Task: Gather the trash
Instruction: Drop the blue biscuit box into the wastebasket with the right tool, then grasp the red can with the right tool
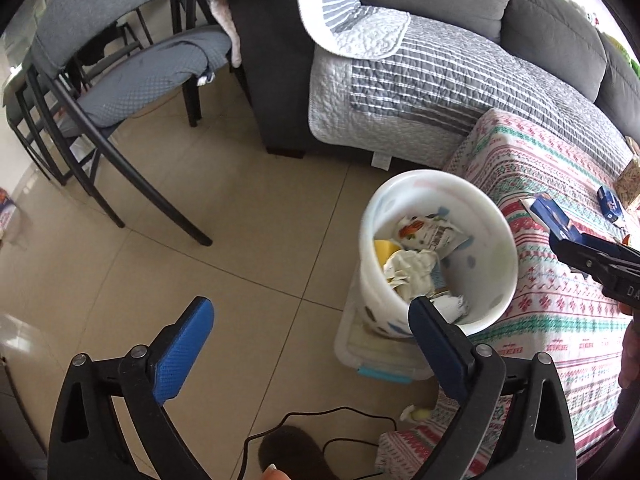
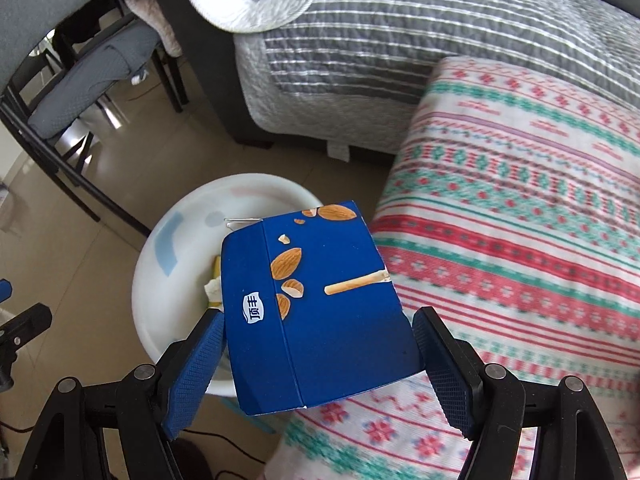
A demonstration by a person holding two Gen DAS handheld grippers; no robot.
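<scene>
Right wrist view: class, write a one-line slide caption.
Right gripper holds a blue almond-print snack box over the white plastic trash bin, beside a patterned tablecloth.

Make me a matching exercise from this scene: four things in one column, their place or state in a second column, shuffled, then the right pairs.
Things:
1. blue snack box
2. white bin
3. left gripper
4. crumpled paper

Place or state:
A. open, holding nothing
B. lying inside the bin
C. clamped in the right gripper
D. standing on a plastic container beside the patterned cloth

Pairs: 1-C, 2-D, 3-A, 4-B
</scene>
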